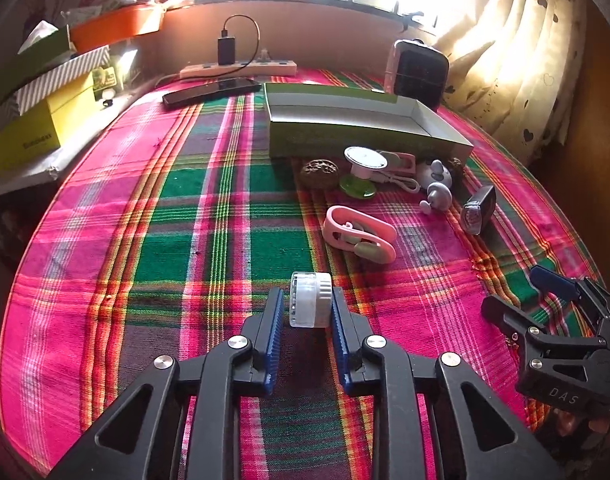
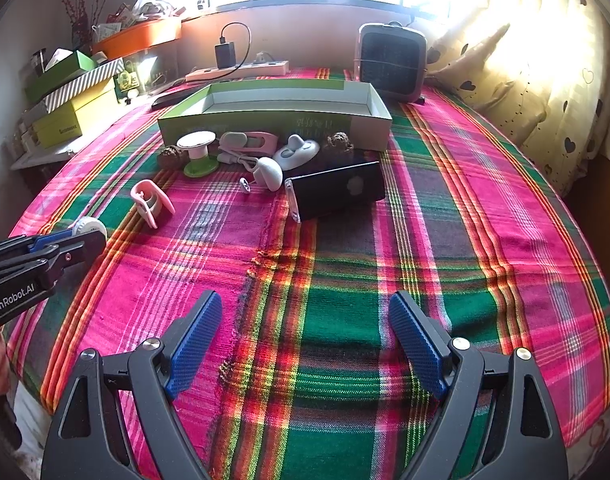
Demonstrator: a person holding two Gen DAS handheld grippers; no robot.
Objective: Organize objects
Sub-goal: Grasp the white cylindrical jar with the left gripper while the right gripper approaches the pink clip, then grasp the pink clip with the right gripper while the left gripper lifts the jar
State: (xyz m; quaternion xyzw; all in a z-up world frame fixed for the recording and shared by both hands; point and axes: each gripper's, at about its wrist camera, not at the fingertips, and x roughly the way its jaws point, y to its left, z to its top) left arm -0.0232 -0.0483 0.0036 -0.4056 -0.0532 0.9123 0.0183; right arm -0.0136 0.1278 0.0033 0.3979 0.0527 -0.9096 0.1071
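My left hand-held gripper (image 1: 307, 300) is clamped on a small clear jar (image 1: 310, 299) lying on its side, ribbed cap pointing right, above the plaid surface (image 1: 165, 220). My right hand-held gripper (image 2: 305, 340) stands wide apart, nothing between its fingers.

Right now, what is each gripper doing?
Left gripper: closed on the small clear plastic jar with white ribbed lid.
Right gripper: open, empty.

Left gripper (image 1: 307, 300) – black frame, blue ribbed pads, silver screws; right gripper (image 2: 305, 320) alike – "GenRobot.AI" lettering.
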